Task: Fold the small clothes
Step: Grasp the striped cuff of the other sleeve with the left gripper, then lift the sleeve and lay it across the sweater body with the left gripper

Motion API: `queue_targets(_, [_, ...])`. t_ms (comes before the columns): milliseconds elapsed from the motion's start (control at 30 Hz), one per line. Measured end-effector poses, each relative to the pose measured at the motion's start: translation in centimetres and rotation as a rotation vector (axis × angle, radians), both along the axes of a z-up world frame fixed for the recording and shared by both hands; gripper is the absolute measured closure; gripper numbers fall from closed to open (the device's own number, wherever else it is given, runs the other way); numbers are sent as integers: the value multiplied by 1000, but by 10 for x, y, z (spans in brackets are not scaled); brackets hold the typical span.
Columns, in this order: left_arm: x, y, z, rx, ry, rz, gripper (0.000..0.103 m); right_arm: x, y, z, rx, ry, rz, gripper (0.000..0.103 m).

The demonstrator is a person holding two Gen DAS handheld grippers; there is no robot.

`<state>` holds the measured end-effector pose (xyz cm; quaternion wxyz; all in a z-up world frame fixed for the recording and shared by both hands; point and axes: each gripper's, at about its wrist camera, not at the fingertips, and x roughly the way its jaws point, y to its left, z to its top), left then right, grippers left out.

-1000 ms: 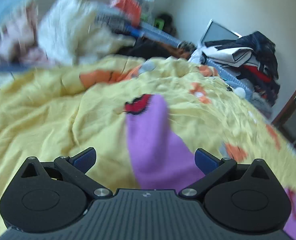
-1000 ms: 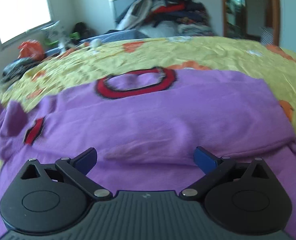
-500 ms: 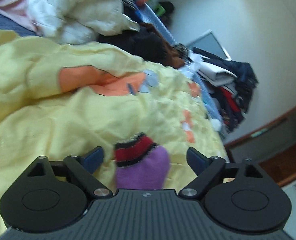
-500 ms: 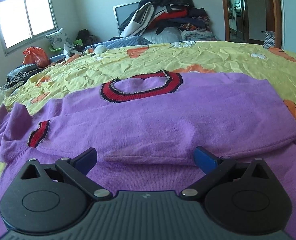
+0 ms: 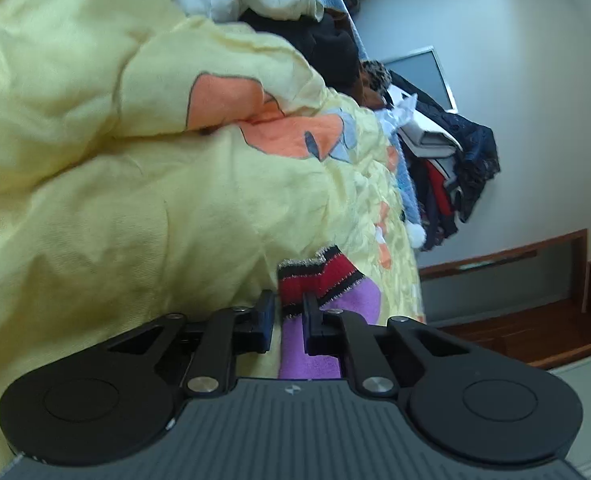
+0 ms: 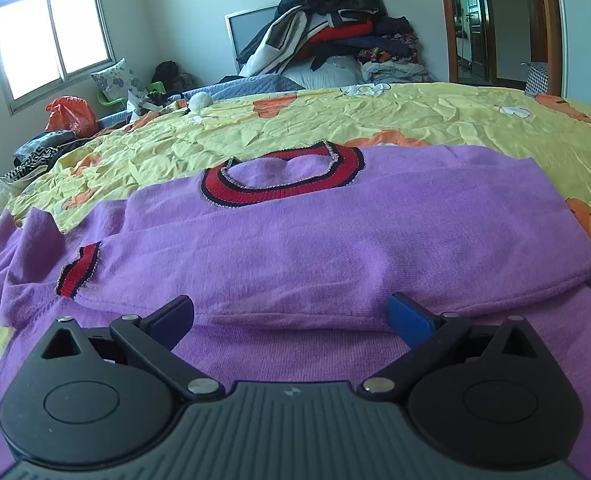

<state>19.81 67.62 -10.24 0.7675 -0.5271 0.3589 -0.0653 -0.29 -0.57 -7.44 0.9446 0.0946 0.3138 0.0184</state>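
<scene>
Your left gripper (image 5: 288, 320) pinches the purple sweater's (image 6: 315, 240) red cuff (image 5: 315, 278) on the yellow bedspread (image 6: 375, 120), right gripper (image 6: 291, 312) spread near its folded edge — soft, floppy knit, so grab hems/cuffs.

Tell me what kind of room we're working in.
Most likely a bedroom: the purple sweater lies on a bed's yellow sheet, with a clothes pile against the wall and a window.
</scene>
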Motion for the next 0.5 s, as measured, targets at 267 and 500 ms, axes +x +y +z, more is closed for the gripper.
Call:
queue_targets(267, [22,-16,5,20,27,-36,92,0,2,0,-10,0,11,0])
queue_targets(500, [-6,-35,36,194,-61,35,100,3,8,1,-24,3,43,0])
